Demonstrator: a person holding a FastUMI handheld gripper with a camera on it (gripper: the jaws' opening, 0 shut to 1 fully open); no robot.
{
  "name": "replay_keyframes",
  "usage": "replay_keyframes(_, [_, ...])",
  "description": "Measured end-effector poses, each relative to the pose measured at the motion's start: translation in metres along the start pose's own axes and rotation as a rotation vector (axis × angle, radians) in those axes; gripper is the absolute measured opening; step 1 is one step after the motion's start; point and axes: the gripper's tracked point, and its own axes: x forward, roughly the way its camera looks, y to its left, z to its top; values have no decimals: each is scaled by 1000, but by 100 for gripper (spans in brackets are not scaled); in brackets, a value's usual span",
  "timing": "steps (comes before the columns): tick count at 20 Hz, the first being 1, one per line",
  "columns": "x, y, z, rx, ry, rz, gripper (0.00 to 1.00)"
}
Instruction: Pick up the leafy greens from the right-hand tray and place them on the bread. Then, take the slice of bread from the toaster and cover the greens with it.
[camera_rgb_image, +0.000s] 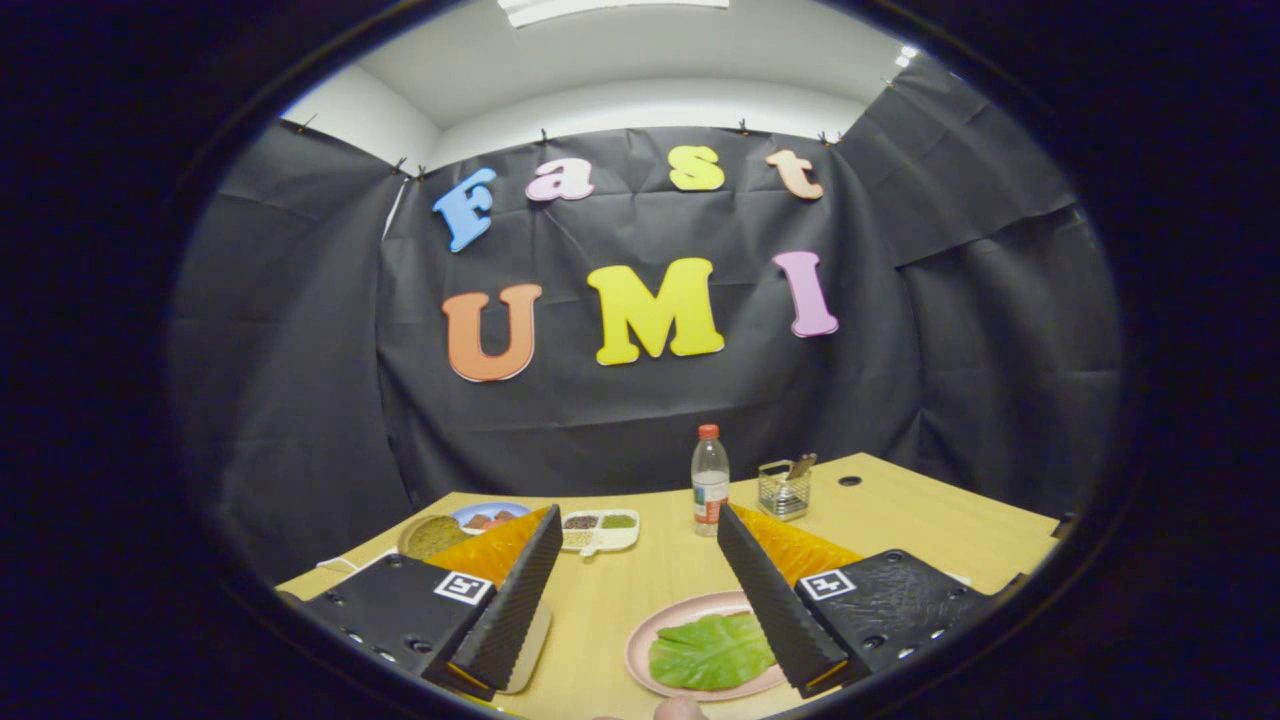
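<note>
Tool (640, 600) fingers spread, leafy greens (712, 651) on pink plate (650, 630) between, bottle (710, 479) beyond

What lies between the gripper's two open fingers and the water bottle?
In the gripper view, only bare wooden table lies from the open gripper to the water bottle; the leafy green sits by the right finger.

Hand-held gripper (640, 600), fingers (515, 600) wide apart, nothing between.
</note>
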Motion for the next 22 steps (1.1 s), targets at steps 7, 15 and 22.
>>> replay_keyframes(7, [17,101,-20,-5,73,86,95])
replay_keyframes(15, [44,149,-57,-72,136,68,94])
replay_keyframes(22, [62,154,-92,-103,251,54,82])
